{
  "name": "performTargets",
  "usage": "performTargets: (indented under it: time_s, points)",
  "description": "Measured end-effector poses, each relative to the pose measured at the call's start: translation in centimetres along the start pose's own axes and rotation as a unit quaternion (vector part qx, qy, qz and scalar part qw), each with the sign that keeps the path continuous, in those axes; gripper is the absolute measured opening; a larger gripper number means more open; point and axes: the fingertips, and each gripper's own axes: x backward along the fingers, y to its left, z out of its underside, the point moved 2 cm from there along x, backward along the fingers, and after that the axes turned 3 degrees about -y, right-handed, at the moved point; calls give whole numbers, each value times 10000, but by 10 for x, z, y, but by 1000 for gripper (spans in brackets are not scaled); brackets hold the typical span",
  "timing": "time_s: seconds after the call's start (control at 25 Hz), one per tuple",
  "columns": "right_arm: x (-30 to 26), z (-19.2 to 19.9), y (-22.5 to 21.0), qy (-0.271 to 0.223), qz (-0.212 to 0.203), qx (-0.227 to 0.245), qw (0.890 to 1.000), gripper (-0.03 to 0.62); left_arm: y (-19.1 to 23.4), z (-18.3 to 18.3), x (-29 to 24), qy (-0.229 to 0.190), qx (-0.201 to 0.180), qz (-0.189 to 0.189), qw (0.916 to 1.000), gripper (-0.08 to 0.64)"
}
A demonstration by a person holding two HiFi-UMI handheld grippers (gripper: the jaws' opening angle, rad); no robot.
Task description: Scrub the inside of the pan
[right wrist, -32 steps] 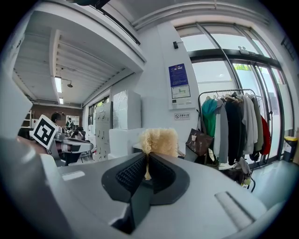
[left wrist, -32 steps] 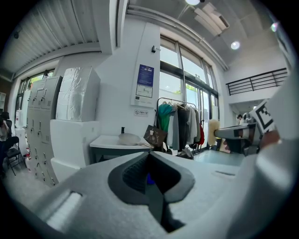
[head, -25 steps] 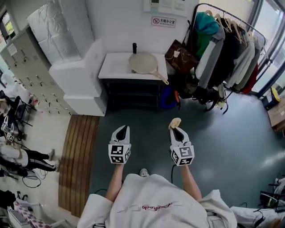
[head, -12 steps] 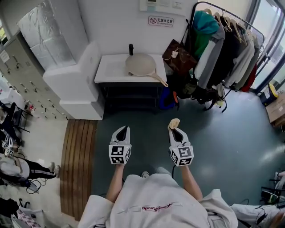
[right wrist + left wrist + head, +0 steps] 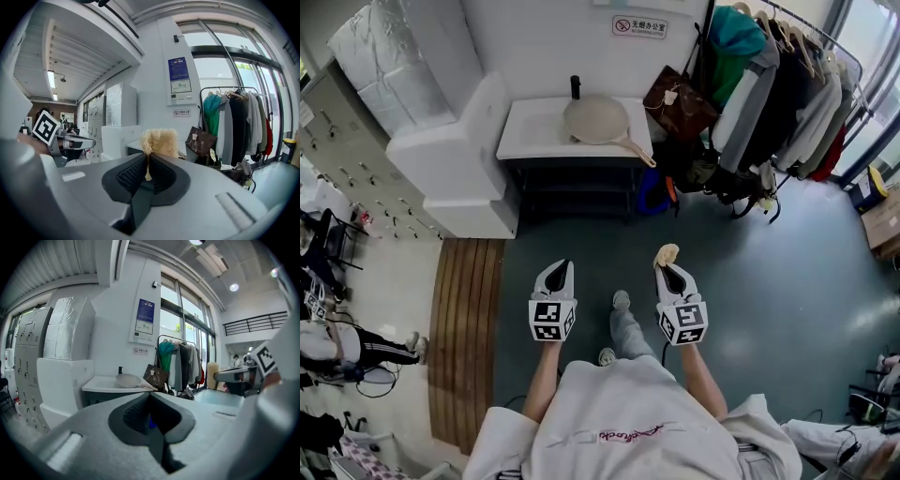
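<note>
A beige pan (image 5: 596, 120) with a long handle lies on the white table (image 5: 534, 131) against the far wall, also seen far off in the left gripper view as a pale pan (image 5: 128, 379). My right gripper (image 5: 667, 267) is shut on a tan scrubbing sponge (image 5: 667, 255), whose fuzzy top sticks up past the jaws as the sponge (image 5: 159, 142). My left gripper (image 5: 561, 272) is shut with nothing in it. Both grippers are held over the green floor, well short of the table.
A black bottle (image 5: 575, 87) stands behind the pan. A clothes rack (image 5: 773, 84) with coats and a brown bag (image 5: 678, 105) fills the right. White blocks (image 5: 455, 155) and a wooden platform (image 5: 464, 328) lie left. A person's leg (image 5: 624, 328) steps forward between the grippers.
The view has advanced toward the table, with the pan a little nearer. A leg has swung forward between the grippers. Both grippers keep their pose and grip.
</note>
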Motion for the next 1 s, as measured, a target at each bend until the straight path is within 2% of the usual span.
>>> performTargets:
  time_s: [0.48,1.0]
  points:
    - [-28,-3,-11,-28,-58,32,10000,23,9,-3,-28,-94,48,-55,9999,0]
    - [-106,-16,-60,-63,-89,-13,9999,23,32,-24,-117,-89,26,-31,10000,0]
